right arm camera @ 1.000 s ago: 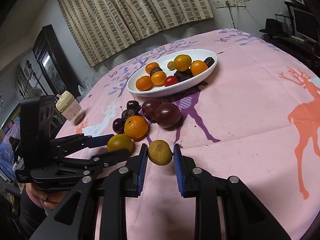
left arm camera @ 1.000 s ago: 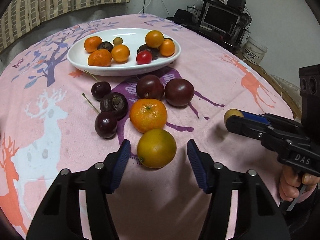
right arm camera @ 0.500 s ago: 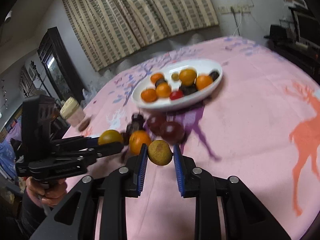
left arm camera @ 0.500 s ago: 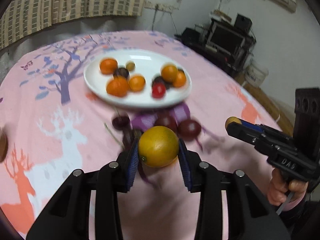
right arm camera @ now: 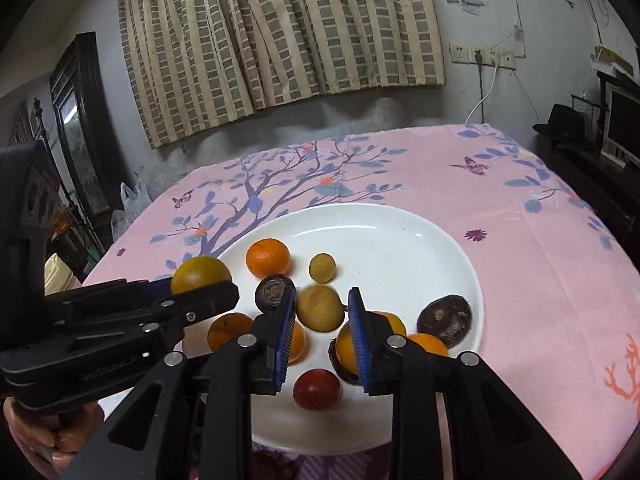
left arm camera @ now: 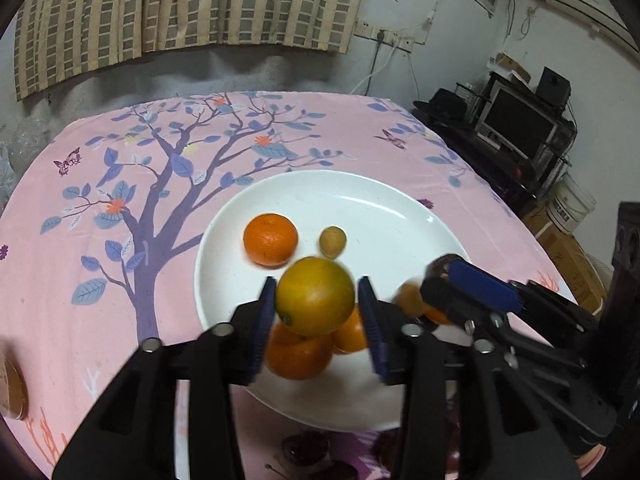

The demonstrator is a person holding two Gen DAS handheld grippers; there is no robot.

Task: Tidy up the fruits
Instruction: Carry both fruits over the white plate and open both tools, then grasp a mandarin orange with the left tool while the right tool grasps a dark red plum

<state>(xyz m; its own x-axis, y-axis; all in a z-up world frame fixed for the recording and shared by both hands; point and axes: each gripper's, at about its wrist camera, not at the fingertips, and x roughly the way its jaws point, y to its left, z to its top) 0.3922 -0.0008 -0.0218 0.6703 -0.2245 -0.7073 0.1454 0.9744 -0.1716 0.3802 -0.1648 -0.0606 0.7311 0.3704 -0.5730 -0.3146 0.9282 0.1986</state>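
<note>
Both grippers hover over the plate [left arm camera: 400, 216] to drop fruit there: the left gripper [left arm camera: 318, 312], jaws just opening, frees an orange [left arm camera: 315, 295], while the right gripper [right arm camera: 322, 320] (likewise opening) releases a small yellow fruit [right arm camera: 319, 307].

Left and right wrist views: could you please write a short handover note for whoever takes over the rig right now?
Left gripper: jaws have just been opening, and a yellow-orange citrus sits loose between them, over the white plate.
Right gripper: jaws have just been opening around a small yellowish fruit, with gaps on both sides, also over the plate.
Done: tangerines, a cherry tomato and other fruit are on the plate.
Left: pull both grippers clear, then fetch the dark fruits on the cloth by the plate's near edge.
</note>
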